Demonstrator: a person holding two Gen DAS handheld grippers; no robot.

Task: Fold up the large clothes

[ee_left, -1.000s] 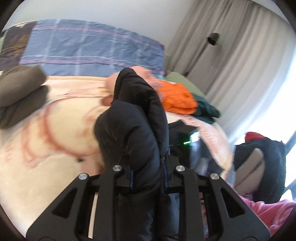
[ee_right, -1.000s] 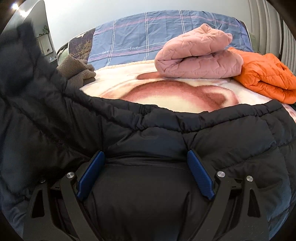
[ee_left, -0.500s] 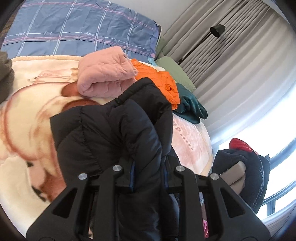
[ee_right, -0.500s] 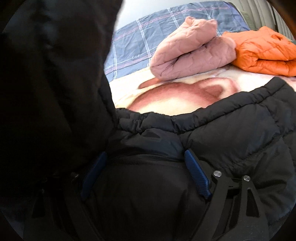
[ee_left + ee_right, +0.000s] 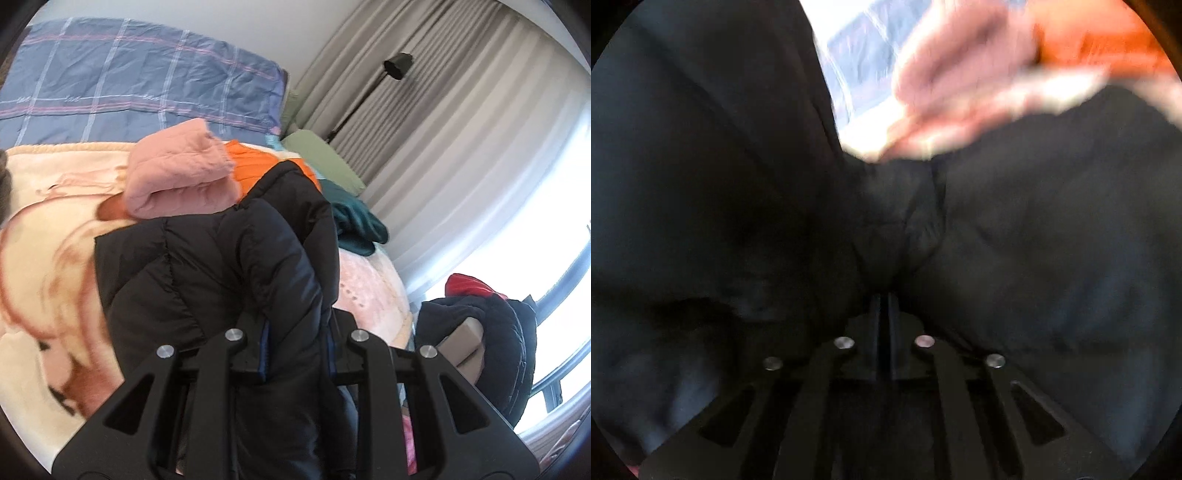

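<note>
A black puffer jacket [image 5: 221, 266] is bunched above the cream blanket on the bed. My left gripper [image 5: 295, 350] is shut on a thick fold of the jacket and holds it up, and the fabric hides most of the fingers. In the right wrist view the same black jacket [image 5: 1052, 221] fills nearly the whole frame. My right gripper [image 5: 885, 306] is shut on a pinch of the jacket, with its jaws drawn close together. That view is blurred.
A folded pink jacket [image 5: 177, 170], an orange jacket [image 5: 255, 166] and a dark green garment [image 5: 354, 221] lie at the far side of the bed [image 5: 48, 229]. A blue plaid pillow [image 5: 129, 92] sits behind. A chair with dark clothes [image 5: 480, 325] stands by the curtained window.
My right gripper was wide open over the jacket's hem and has now closed on a pinch of it. The left gripper has swung with its fold of jacket toward the window side.
</note>
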